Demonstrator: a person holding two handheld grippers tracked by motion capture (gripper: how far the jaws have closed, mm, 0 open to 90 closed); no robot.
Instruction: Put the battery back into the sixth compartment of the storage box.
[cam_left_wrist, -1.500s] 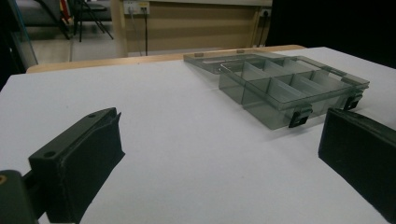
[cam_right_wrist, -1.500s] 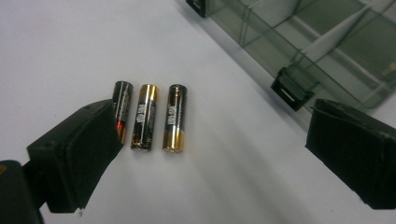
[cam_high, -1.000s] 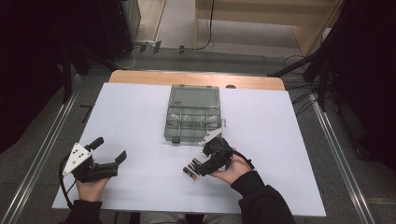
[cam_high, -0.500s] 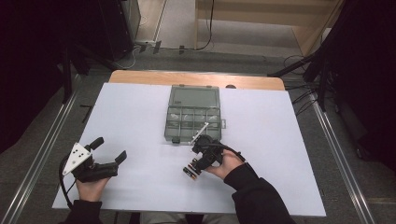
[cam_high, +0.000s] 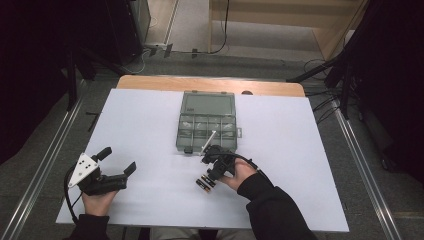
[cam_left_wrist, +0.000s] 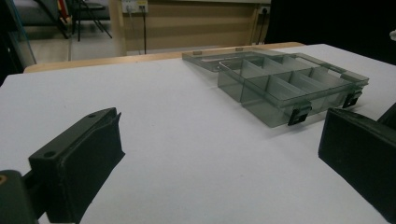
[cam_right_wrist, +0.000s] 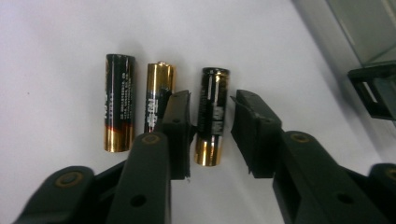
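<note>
left hand-held gripper (cam_high: 116, 164): held low over the near left part of the white worktop (cam_high: 150, 130), well apart from everything else; jaws wide apart, nothing between them; in the left gripper view the two black pads stand at either edge with bare worktop in the gap.

organiser box (cam_high: 207, 122): clear grey plastic, lid open and lying flat toward the far side, divided tray toward the person, two black latches on its near wall; sits mid-worktop, far of centre. a thin pale stick-like piece (cam_high: 208, 141) lies across its near compartments; what it is cannot be told at this distance.

batteries, three: lying side by side on the worktop just near of the box, gold ends toward the camera in the right gripper view. left battery (cam_right_wrist: 118, 102), black and gold; middle battery (cam_right_wrist: 156, 95), mostly gold, part hidden behind one pad; right battery (cam_right_wrist: 212, 114), black with gold end.

right hand-held gripper (cam_right_wrist: 210, 121): down over the batteries, jaws have just been closing, straddling the right battery; one pad looks to touch it, a sliver of gap shows at the other, so not yet clamped.
</note>
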